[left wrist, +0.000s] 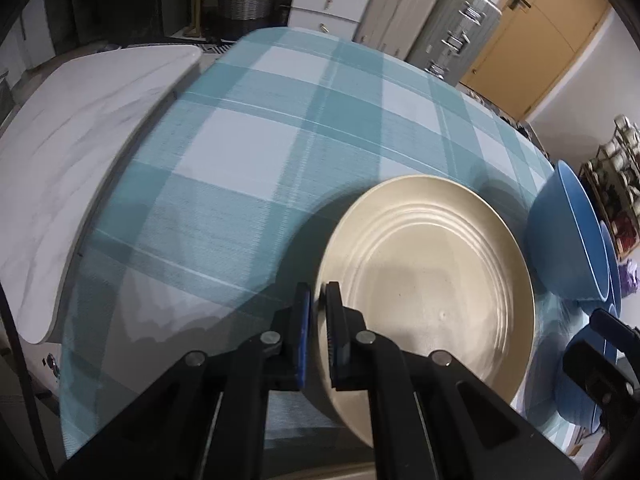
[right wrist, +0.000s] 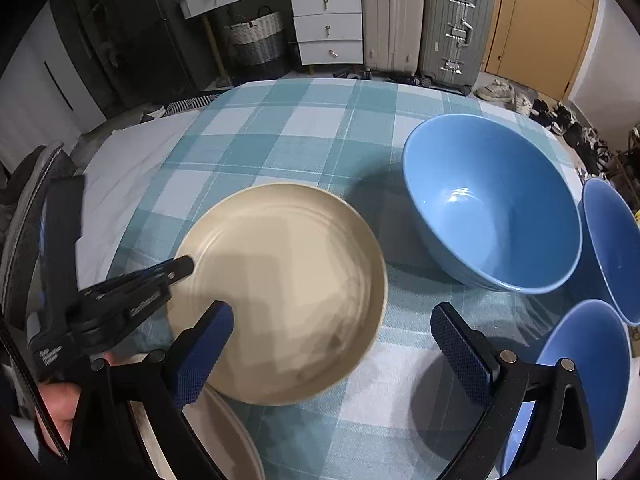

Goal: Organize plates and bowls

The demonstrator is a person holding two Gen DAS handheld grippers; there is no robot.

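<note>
Tablecloth [right wrist: 280,148], checked teal, our work surface; big blue bowl [right wrist: 492,208] far right w/ two smaller blue bowls [right wrist: 612,240] beside it, grouped by kind, we judge; cream plate [right wrist: 280,292] centre, rim pinched tight by left gripper [left wrist: 318,340], tilted, prob. bound for second plate [right wrist: 232,436] below; right gripper [right wrist: 332,352] spread, idle, holding nothing.
</note>
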